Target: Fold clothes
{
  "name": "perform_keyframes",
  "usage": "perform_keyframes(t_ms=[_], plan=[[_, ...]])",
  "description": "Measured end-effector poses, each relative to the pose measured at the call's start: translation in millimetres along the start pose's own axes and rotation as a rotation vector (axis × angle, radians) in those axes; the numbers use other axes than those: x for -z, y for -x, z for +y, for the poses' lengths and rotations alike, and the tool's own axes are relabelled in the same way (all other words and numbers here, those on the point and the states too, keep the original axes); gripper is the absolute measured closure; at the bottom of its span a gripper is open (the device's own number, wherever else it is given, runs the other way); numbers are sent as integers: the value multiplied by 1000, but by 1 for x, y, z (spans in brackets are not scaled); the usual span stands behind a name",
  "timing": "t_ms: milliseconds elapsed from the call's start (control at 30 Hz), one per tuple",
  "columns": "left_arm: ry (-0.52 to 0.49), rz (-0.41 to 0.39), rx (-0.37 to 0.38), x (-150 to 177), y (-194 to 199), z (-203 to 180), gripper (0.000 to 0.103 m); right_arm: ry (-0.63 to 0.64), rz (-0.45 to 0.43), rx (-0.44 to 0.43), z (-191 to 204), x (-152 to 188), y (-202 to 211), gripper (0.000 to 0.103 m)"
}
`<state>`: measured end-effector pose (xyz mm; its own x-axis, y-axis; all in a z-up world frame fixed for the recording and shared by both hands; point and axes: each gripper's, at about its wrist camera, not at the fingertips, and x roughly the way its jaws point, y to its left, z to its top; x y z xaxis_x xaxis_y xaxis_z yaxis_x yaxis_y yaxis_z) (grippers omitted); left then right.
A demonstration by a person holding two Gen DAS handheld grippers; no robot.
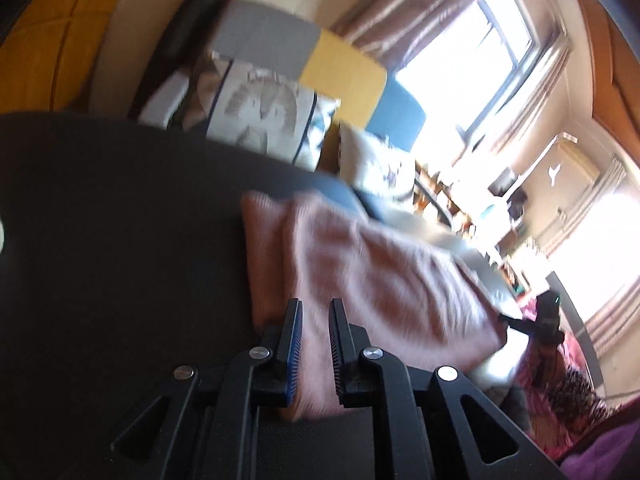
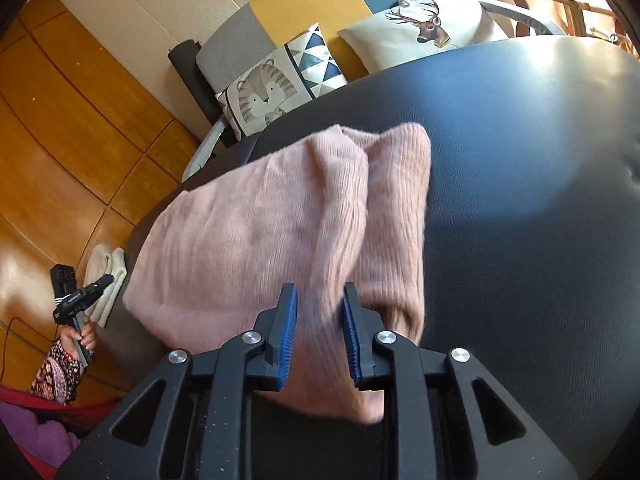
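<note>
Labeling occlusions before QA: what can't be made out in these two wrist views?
- Left wrist view: pink sweater is motion-blurred; knit and fold edges unreadable.
- Both views: sweater's near edge is hidden behind each gripper (left gripper, right gripper).
- Left wrist view: window glare washes out the shelves.

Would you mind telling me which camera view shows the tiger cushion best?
The right wrist view: the tiger cushion is sharp there, its striped face plain behind the dark table. In the left wrist view the same cushion is motion-blurred, and its print cannot be made out.
</note>
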<state>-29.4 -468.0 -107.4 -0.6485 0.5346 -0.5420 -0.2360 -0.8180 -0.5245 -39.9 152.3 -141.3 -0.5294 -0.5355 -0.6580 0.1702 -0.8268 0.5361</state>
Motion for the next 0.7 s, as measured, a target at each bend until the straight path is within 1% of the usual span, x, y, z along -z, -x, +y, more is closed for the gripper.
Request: perform_keyframes(t_ms=[33,67,100,133,167,200,233,267,333,367,433,467,533,600,667,700], plan=[[8,-29,13,-5,-1,-5,89,-12,6,-11,-2,-4,-5,79],[10,-33,39,-11,-7,-10,86,-27,16,-17,-4,-9,-11,75],[1,-22,62,-15,-17,-17,86,-47,27,-11,-7,-13,-18,71],[-21,-2,68,-18,-31,-27,86,-65,36,-5,-9,-17,-26,66],[-43,18,63,-19,-44,-33,86,-81,38,-1,-10,-20,-31,67],[-65,38,59,-20,-58,-40,86,-99,37,-8,-9,-21,-33,73],[-79,57,55,-19,-76,-53,86,-117,36,-16,-8,-22,-35,97],[-88,80,45,-12,-88,-58,86,-127,27,-25,-6,-23,-34,97],[-107,128,24,1,-114,-66,86,-105,-48,-59,12,-23,-9,97],[-112,148,12,8,-117,-65,86,-100,-93,-86,22,-23,7,97],[-108,155,15,8,-118,-66,86,-106,-157,-122,32,-18,32,97],[-106,158,17,8,-118,-66,86,-106,-162,-114,34,-14,36,97],[-102,163,21,8,-118,-66,85,-93,-124,-10,28,-5,30,97],[-98,169,24,8,-118,-66,85,-127,-59,91,10,0,10,96],[-94,175,28,8,-118,-67,85,-170,-26,67,-8,3,-1,94],[-92,178,29,8,-118,-67,85,-190,-50,33,-12,2,0,93]])
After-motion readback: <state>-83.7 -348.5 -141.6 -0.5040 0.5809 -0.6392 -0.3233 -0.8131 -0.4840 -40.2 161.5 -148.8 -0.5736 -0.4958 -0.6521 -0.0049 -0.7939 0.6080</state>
